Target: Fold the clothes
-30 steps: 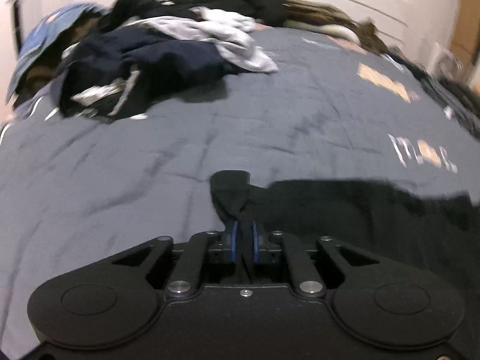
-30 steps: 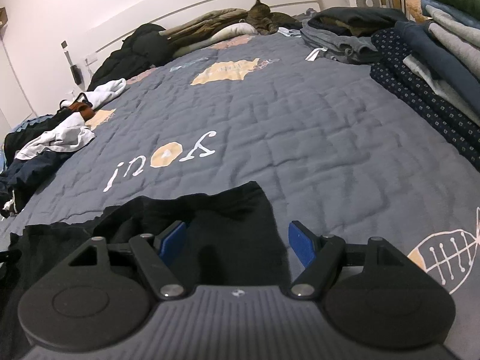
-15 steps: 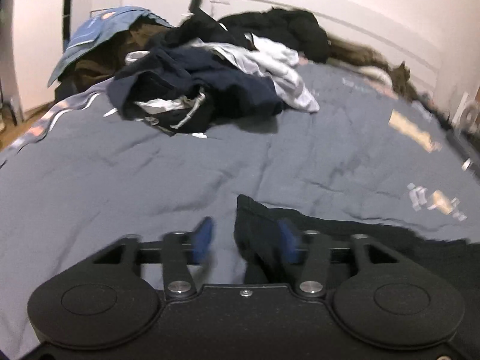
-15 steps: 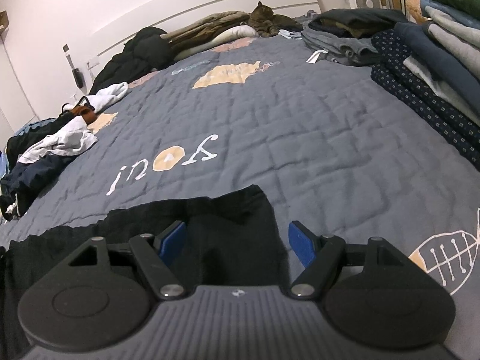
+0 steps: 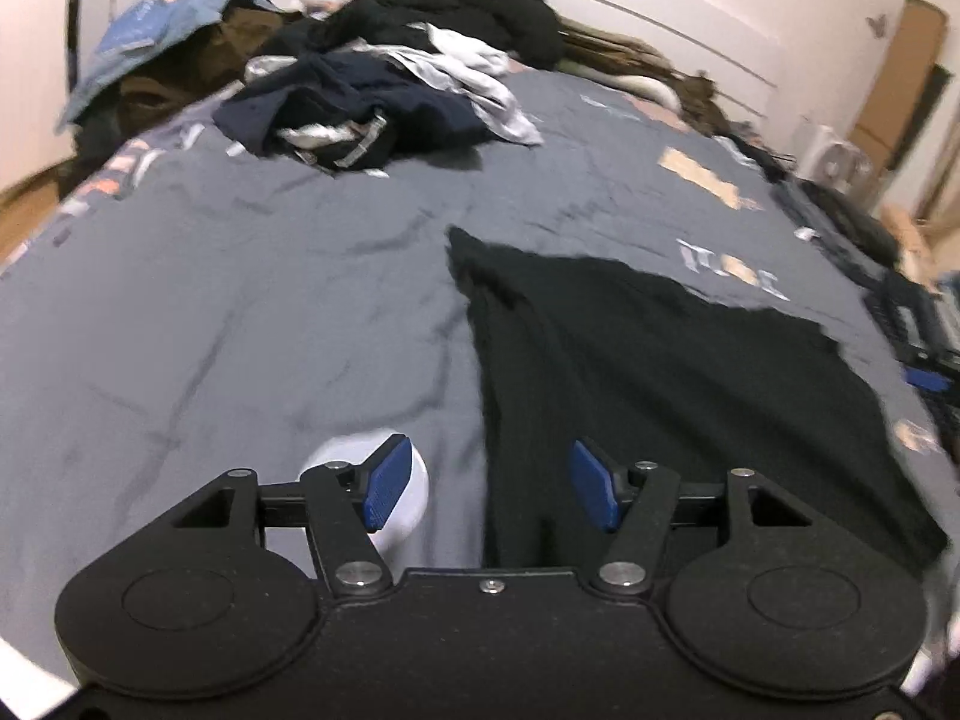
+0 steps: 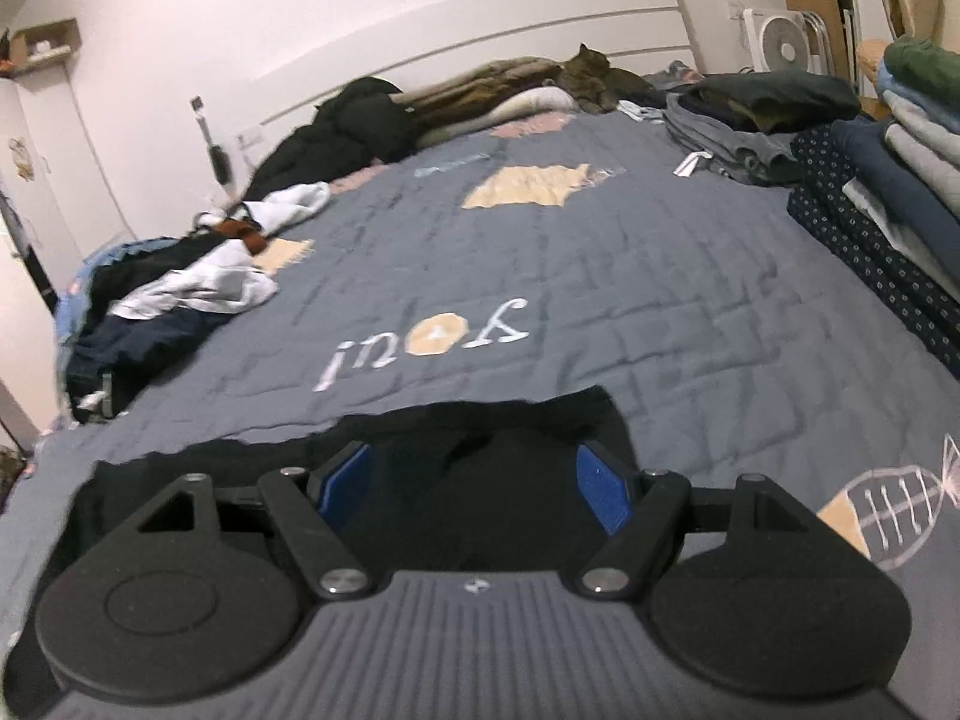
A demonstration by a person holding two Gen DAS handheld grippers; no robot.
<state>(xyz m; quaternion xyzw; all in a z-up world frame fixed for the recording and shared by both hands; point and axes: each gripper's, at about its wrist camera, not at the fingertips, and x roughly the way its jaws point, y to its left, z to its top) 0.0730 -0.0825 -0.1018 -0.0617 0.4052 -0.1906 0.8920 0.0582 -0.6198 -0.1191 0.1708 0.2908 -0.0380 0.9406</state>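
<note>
L tongs (image 5: 489, 492) just spread, nothing pinched, over black garment (image 5: 660, 348) flat on bed (image 5: 240, 300); R tongs (image 6: 474, 489) spread above it.

A bed (image 6: 690, 300) covered by a grey quilted spread with pale patches, white lettering and a stitched fish carries everything. A black garment (image 5: 660, 360) lies spread flat on the near part of it. Towards the far left corner sits a loose heap of unfolded clothes (image 5: 372, 102), navy, white and black. Along the right edge stand stacks of folded clothes (image 6: 888, 192), one dotted navy piece lowest. By the headboard lie a black jacket (image 6: 354, 126), a brown blanket roll (image 6: 480, 84) and a tabby cat (image 6: 600, 75).
</note>
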